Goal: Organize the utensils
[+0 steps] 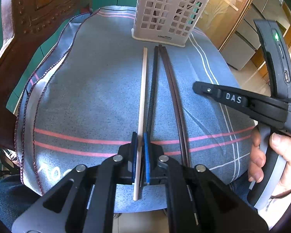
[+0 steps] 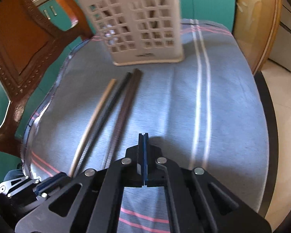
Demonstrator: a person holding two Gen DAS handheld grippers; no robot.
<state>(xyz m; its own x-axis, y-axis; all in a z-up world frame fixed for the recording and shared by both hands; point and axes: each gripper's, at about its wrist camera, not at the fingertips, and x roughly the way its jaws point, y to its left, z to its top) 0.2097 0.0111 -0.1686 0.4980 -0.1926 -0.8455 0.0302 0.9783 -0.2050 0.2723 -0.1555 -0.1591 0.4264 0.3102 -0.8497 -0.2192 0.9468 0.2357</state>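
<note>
The left hand-held gripper (image 1: 140,151) is pinching the pale chopstick (image 1: 142,104) low in the frame; lifting it level should clear the dark chopsticks (image 1: 164,89) toward the holder (image 1: 164,13). The right hand-held gripper (image 2: 143,155) is hovering pressed together, empty.

A blue striped cloth (image 1: 106,97) bears 4 chopsticks (image 1: 153,89) beside a perforated holder (image 1: 168,13).

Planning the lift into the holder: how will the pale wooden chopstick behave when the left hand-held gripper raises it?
The pale wooden chopstick looks thin, straight and stiff, probably light. The left hand-held gripper straddles it near one end, so the far end may droop or pivot. It might roll on the blue cloth.
</note>
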